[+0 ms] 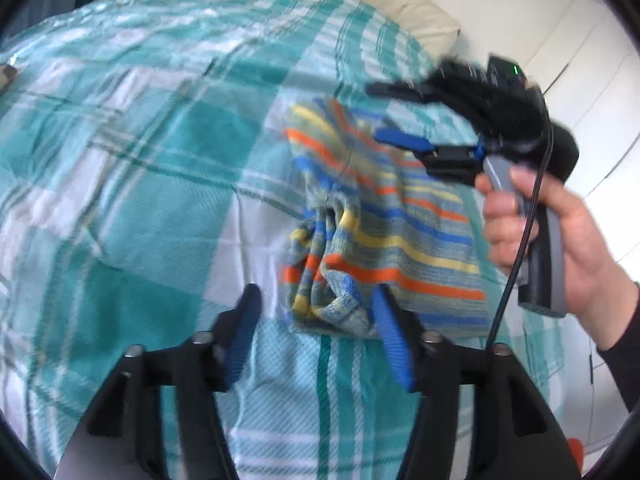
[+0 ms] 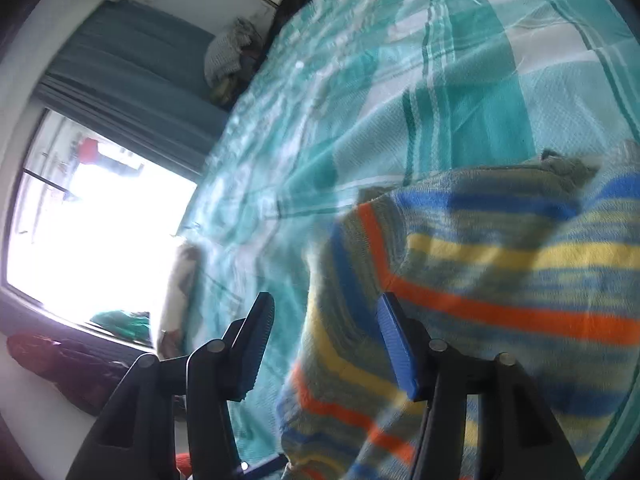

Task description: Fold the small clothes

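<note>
both sets of jaws are spread, nothing pinched. the bunched sleeve (image 1: 320, 248) of the striped garment (image 1: 392, 216) could be folded in crooked if left unsmoothed on the bed (image 1: 140, 140).

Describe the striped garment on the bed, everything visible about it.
The striped garment is a small knit piece, grey-green with orange, blue and yellow stripes. It lies on the teal checked bedspread, partly folded: the right part is flat, the left edge bunched into rumpled folds. Neither hand-held gripper grips it; the left hand-held gripper stands open at its near edge, the right hand-held gripper open above its far end.
</note>
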The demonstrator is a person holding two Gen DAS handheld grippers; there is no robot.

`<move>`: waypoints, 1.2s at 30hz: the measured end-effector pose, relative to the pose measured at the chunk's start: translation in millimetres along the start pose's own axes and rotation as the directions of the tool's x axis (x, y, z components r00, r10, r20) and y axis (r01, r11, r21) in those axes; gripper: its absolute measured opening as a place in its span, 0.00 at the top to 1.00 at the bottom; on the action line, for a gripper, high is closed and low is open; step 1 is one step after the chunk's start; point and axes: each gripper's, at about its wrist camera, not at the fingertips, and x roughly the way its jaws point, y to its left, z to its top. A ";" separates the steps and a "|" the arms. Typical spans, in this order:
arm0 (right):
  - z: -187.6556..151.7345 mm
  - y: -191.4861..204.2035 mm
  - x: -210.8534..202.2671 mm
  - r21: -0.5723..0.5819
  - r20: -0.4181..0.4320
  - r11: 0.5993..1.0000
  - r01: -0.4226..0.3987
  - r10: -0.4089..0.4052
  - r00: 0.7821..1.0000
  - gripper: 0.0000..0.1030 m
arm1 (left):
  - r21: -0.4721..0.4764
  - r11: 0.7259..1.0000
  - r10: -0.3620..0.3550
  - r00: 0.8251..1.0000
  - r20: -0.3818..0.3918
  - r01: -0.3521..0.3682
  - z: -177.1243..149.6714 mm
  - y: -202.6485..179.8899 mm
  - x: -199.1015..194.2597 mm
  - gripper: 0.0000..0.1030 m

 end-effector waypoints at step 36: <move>-45.5 -53.8 -41.9 -0.196 0.015 0.905 0.378 -0.383 0.924 0.69 | 0.215 0.971 0.137 0.980 -0.142 -0.105 89.0 2.9 69.1 0.09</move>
